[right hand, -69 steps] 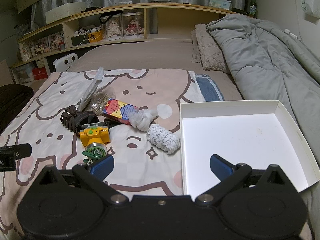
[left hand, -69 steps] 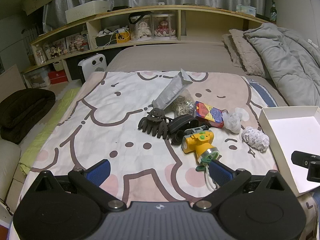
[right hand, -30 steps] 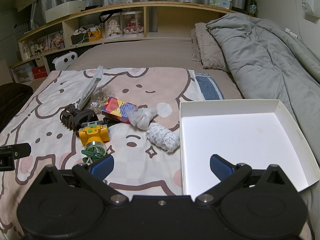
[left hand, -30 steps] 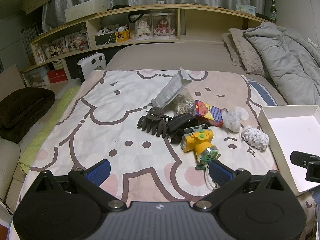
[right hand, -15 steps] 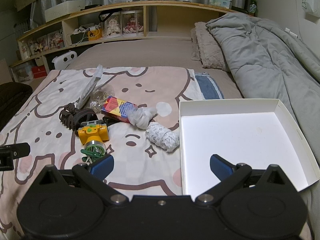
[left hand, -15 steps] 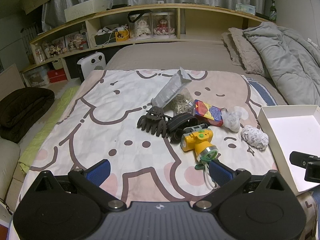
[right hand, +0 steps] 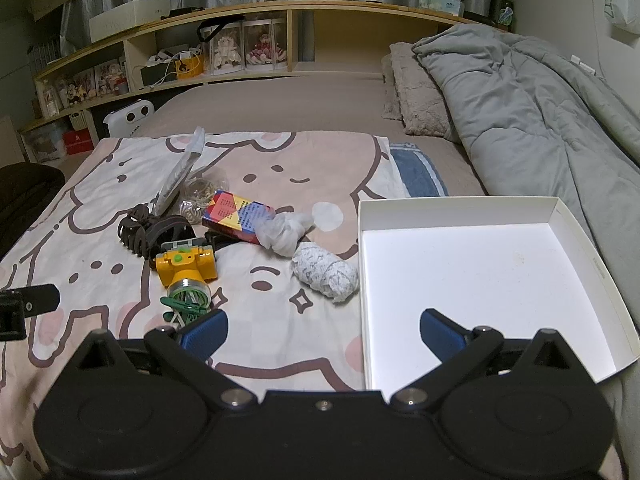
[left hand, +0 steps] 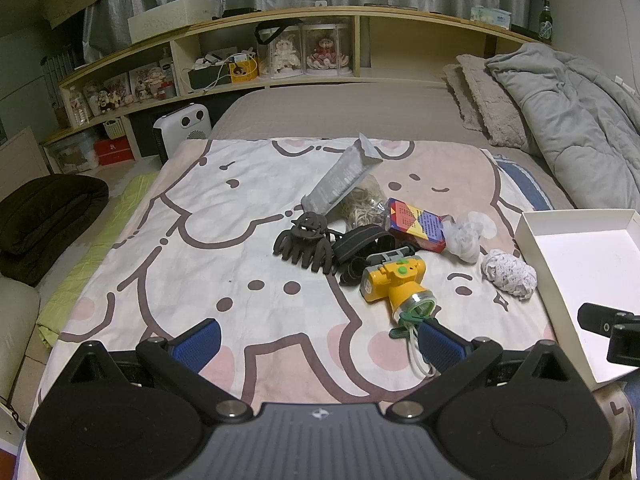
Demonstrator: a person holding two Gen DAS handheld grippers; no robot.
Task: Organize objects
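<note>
A pile of small objects lies on the cartoon-print bed cover: a yellow headlamp (left hand: 394, 280) (right hand: 186, 266), a dark hair claw (left hand: 304, 242), a colourful box (left hand: 418, 224) (right hand: 238, 216), a grey tube (left hand: 342, 178), a bag of rubber bands (left hand: 362, 208), a white knotted bag (left hand: 464, 236), a patterned wad (left hand: 508, 274) (right hand: 324, 272) and a green clip (right hand: 184, 306). An empty white box (right hand: 472, 276) (left hand: 576, 264) sits to the right. My left gripper (left hand: 316, 340) is open and empty near the bed's front edge. My right gripper (right hand: 322, 330) is open and empty over the white box's left rim.
A grey duvet (right hand: 520, 108) and pillows (right hand: 416, 92) lie at the back right. A wooden shelf (left hand: 280, 40) with boxes and dolls runs behind the bed. A white heater (left hand: 186, 128) and a dark cushion (left hand: 44, 216) are on the left.
Both grippers have drifted slightly; the objects have not moved and nothing has been picked up.
</note>
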